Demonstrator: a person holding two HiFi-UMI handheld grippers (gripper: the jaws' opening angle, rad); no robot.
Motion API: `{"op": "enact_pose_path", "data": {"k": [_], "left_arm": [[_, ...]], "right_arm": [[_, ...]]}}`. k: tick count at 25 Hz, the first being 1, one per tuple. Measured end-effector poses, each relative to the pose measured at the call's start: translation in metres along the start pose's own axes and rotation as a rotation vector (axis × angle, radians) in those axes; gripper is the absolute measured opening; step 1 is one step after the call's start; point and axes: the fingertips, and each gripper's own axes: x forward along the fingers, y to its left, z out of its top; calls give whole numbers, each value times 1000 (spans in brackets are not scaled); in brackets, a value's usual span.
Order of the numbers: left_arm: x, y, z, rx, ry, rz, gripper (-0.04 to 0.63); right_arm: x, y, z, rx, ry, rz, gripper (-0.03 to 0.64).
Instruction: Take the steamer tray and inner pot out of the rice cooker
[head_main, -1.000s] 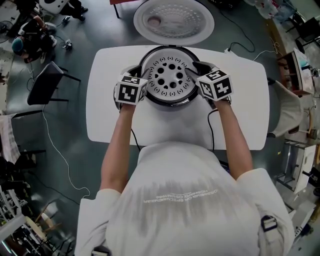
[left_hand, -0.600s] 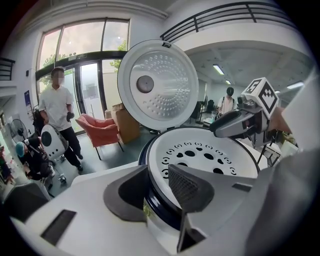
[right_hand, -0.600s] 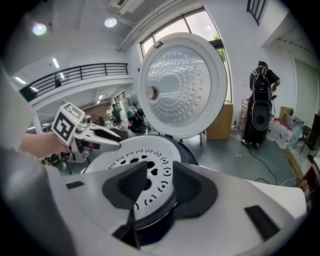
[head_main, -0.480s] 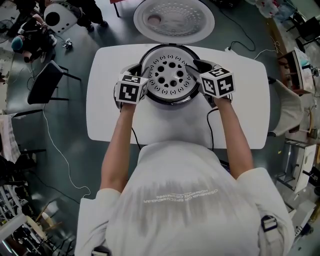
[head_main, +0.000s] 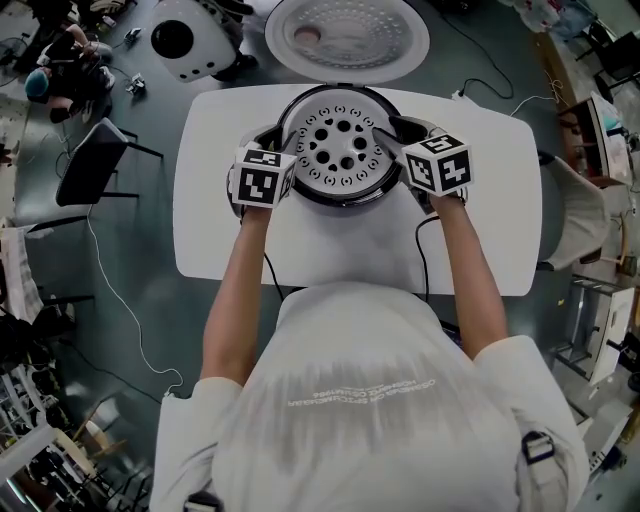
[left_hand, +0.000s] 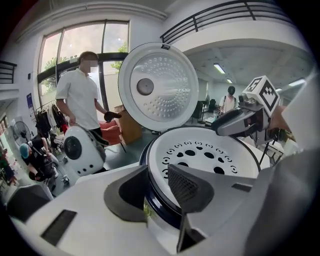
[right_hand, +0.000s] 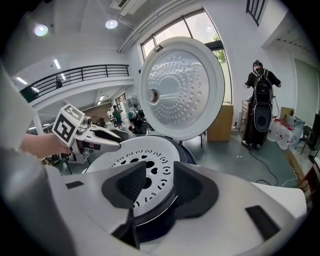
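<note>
The left gripper (left_hand: 157, 192) and right gripper (right_hand: 160, 187) stood half open astride opposite rims of the tray (head_main: 341, 150), holding nothing. The tray sat in the cooker (head_main: 345, 199). Pinching the cooker wall too could have jammed or tilted the lift. The lid (head_main: 347, 38) crowded the far side; the near table (head_main: 350, 250) gave room.

Rice cookers: one (head_main: 345, 198), top centre of the head view
Open lids: one (head_main: 347, 35)
Steamer trays: one (head_main: 340, 150)
Grippers: two, left gripper (head_main: 278, 143) and right gripper (head_main: 393, 130); the right's jaws have just been opening, tray rim between them
White tables: one (head_main: 220, 240)
Black chairs: one (head_main: 95, 165), left edge
White rounded devices: one (head_main: 190, 40), upper left
Bystanders: at least three, seen in the left gripper view
</note>
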Motion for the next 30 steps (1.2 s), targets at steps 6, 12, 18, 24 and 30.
{"op": "enact_pose_path", "data": {"k": [6, 12, 18, 24, 30], "left_arm": [[-1, 0, -3, 26, 16, 13, 135], [-1, 2, -5, 44, 22, 34, 133], [-9, 2, 2, 113, 22, 78, 118], [-3, 0, 3, 64, 16, 48, 95], [-7, 1, 7, 9, -16, 29, 63]], "right_arm": [[-1, 7, -1, 11, -5, 23, 190], [-2, 5, -3, 15, -13, 20, 190], [-7, 6, -4, 24, -24, 20, 195], [-7, 2, -4, 32, -23, 30, 201], [-5, 2, -5, 37, -28, 34, 202]]}}
